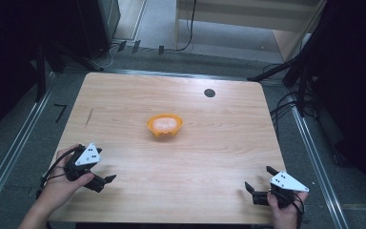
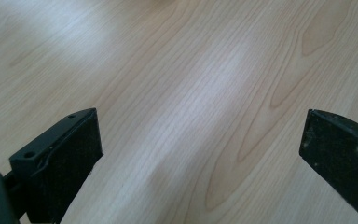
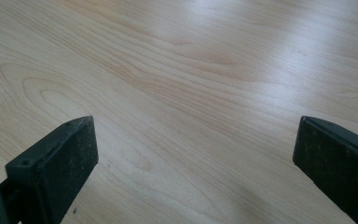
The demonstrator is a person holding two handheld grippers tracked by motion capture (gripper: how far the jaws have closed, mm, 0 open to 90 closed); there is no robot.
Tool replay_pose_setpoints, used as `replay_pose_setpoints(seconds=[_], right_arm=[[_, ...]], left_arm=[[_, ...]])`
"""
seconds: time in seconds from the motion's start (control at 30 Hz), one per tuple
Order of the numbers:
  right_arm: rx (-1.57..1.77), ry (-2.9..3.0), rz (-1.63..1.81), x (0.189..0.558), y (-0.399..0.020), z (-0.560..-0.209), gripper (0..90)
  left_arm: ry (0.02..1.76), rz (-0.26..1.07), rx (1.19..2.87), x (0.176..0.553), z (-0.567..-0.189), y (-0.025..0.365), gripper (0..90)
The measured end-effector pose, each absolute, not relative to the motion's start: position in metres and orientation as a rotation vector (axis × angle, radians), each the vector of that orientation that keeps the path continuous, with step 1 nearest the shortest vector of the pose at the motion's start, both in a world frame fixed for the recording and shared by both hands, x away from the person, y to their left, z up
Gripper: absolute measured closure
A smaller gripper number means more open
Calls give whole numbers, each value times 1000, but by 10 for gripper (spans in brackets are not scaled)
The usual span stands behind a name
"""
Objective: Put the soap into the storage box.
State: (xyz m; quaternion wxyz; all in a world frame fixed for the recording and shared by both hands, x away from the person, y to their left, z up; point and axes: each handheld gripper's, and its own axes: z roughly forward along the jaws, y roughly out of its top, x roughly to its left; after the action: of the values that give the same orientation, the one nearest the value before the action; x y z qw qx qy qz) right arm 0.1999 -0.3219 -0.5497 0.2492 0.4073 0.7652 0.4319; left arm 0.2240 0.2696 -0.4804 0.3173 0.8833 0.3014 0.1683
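Both tongs rest low over the pale wood-grain laminate counter (image 1: 195, 157), one at each near corner, well apart from each other. Left tongs (image 1: 106, 181), black with a grey three-cornered plate on top, sit in the person's left hand (image 1: 59, 183) near the front left edge; their jaws stand wide apart with nothing between them, and in the left gripper view (image 2: 200, 154) only bare streaked wood lies between the two matte black, faintly ribbed pads. Right tongs (image 1: 259, 179), of the same make, sit in the right hand (image 1: 283, 210) near the front right edge, jaws likewise spread and empty; the right gripper view (image 3: 196, 158) shows scuffed, speckled pads over swirling grain.

Around the middle of the counter, far from both tongs, stands a small round orange plastic bowl (image 1: 165, 131) with a slightly scalloped rim. It holds something pale pinkish, perhaps a soft lump or dough, though the high view is too small to tell. A small dark round disc (image 1: 209, 93) lies flush in the counter near the far edge, right of centre.
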Motion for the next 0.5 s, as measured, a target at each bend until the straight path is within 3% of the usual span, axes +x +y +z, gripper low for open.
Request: replay_pose_setpoints(seconds=[0.5], right_arm=[[1111, 2081, 1169, 200, -322, -550, 2]], left_arm=[[917, 511, 2121, 194, -497, 315, 0]])
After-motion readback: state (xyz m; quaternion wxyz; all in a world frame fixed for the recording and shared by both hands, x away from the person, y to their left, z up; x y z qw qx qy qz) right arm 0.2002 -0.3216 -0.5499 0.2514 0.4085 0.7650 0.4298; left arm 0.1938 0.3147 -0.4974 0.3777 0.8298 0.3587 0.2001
